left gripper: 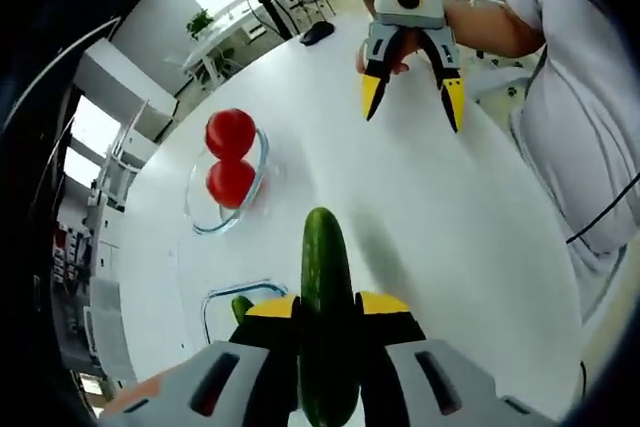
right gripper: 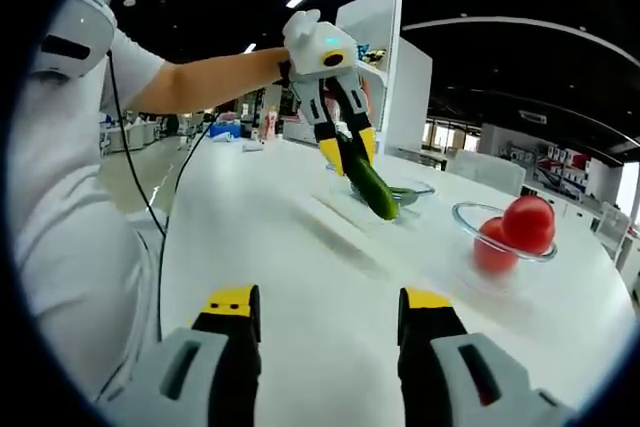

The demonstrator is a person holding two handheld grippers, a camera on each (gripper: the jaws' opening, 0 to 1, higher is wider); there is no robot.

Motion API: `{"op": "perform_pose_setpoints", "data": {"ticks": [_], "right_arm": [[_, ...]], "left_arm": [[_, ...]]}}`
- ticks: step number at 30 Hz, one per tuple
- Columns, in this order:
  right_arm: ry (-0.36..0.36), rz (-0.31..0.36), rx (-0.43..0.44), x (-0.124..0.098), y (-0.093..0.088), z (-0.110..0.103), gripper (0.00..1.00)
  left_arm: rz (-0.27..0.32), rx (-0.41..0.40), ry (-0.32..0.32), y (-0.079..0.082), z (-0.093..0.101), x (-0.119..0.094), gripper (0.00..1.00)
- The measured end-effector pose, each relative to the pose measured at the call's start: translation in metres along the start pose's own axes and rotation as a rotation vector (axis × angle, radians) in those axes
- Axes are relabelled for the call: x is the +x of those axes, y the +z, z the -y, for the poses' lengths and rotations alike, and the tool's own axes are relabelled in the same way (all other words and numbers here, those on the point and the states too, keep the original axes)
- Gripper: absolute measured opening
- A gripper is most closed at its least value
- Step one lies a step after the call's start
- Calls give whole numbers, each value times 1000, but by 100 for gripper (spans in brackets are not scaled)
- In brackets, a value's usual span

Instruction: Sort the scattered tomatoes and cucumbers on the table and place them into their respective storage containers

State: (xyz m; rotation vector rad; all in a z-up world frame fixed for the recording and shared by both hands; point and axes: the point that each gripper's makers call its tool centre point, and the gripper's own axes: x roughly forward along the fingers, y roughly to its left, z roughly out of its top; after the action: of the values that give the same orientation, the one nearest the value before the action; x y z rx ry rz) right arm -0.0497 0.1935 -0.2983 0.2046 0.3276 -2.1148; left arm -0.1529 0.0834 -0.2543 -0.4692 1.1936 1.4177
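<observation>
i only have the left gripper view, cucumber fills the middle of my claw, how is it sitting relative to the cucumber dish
Observer: In the right gripper view the left claw holds the cucumber tilted, its lower tip just over the glass dish holding another cucumber.
Operator: is the tip touching the dish
Observer: I cannot tell; the tip overlaps the dish rim from this angle.
Operator: and the right claw, carrying anything
Observer: No. In its own view the right claw is open with bare white table between its fingers.
Operator: tomatoes all in
Observer: Two tomatoes sit in the glass bowl, and that view shows none loose on the table.
</observation>
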Motion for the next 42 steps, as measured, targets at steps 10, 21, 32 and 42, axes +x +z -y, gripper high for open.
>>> {"op": "perform_pose_setpoints", "data": {"ticks": [10,21,32,42], "right_arm": [[4,-6,-2,2,-1,-2,54],[16,-10,-4,6,0,-6,54],[12,-12,12,5,-6,-8,54],[10,-11,16,2,-8,-8,54]], "left_arm": [[-14,-92,102,-36,-37,-21,20],[-55,-123,112,-56,-44,-17,20],[-83,-161,77,-74,-42,-4,20],[-89,-163,114,-78,-58,-3,1]]}}
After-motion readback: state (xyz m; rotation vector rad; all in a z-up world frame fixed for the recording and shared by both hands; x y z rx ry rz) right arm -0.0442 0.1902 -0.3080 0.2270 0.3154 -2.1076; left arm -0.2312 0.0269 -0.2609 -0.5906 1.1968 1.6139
